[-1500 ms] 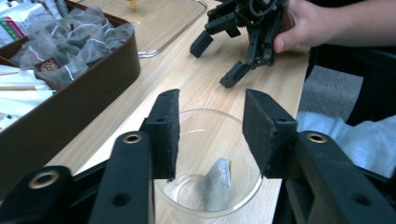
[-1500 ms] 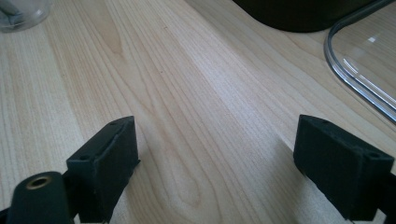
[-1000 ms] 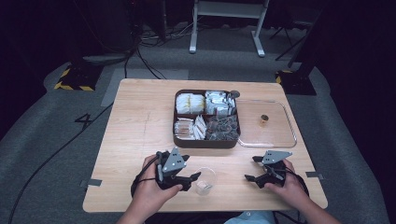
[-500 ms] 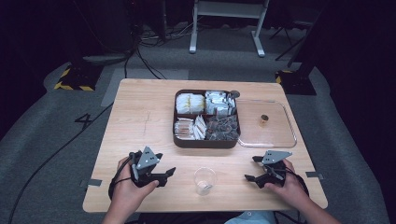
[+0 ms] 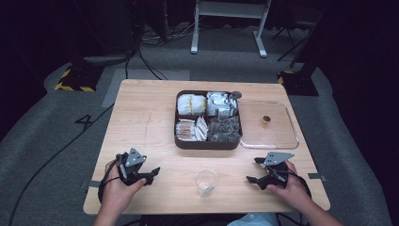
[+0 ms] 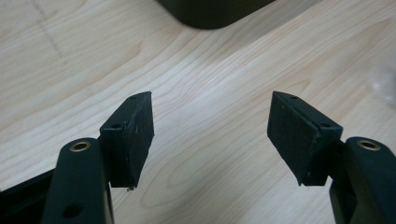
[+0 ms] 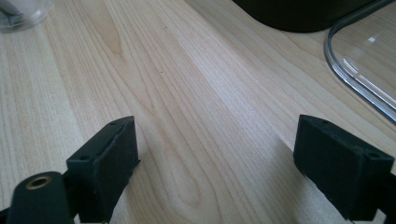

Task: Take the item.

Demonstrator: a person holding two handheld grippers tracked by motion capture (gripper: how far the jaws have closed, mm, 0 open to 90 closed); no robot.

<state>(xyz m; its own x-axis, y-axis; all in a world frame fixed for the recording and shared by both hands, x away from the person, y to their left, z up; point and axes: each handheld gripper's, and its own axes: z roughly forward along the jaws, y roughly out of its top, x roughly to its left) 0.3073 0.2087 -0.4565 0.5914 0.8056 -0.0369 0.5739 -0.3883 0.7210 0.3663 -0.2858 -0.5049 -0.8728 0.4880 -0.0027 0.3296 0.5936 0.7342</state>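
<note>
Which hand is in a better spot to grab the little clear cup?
About even, slightly the right. The clear cup stands between both open grippers; the right gripper sits a bit nearer than the left gripper, with its jaws turned toward the cup.

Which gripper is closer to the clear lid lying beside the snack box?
Right. The right gripper sits just in front of the clear lid, near its front edge; the left gripper is far across the table.
</note>
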